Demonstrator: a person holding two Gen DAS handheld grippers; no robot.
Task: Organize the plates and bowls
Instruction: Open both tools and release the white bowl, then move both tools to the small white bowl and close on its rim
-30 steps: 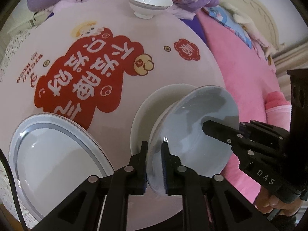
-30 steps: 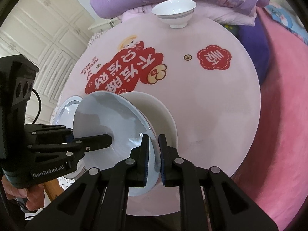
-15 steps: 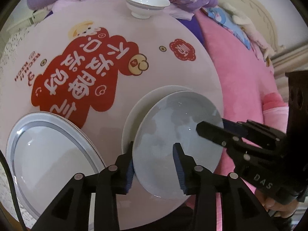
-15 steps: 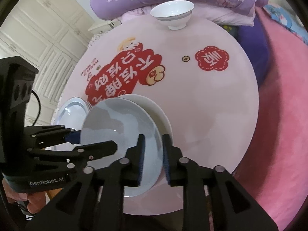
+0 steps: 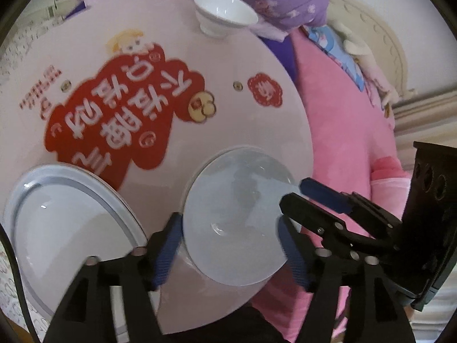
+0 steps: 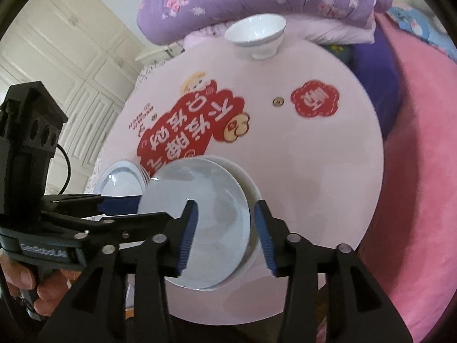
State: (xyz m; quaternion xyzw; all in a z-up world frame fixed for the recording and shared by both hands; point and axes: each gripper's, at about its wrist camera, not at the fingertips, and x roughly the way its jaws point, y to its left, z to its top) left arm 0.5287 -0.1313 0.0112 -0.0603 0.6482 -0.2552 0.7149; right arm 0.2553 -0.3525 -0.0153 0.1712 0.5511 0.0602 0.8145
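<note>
1. Both grippers, clamped on the rim of the pale blue plate (image 5: pixel 237 214) a second ago, have since released it; the plate has dropped from its tilt and now lies flat on the white plate (image 6: pixel 251 188) beneath it, low in the centre of both views.
2. Left gripper (image 5: pixel 228 245): jaws spread wide, grasping nothing, one finger at each side of the blue plate's near left edge.
3. Right gripper (image 6: pixel 225 234): jaws likewise spread and empty, straddling the near right rim of the two-plate stack; in the left wrist view it enters from the lower right.
4. Grey-rimmed plate (image 5: pixel 68 228): lower left of the left wrist view, just beside the stack and apart from it. It lies to the left of the left gripper's fingers, so the left hand is judged the nearer one for it.
5. White bowl (image 6: pixel 257 35): upright at the top centre, on the far edge of the round table (image 6: pixel 328 157), well apart from both grippers and straight ahead of them.
</note>
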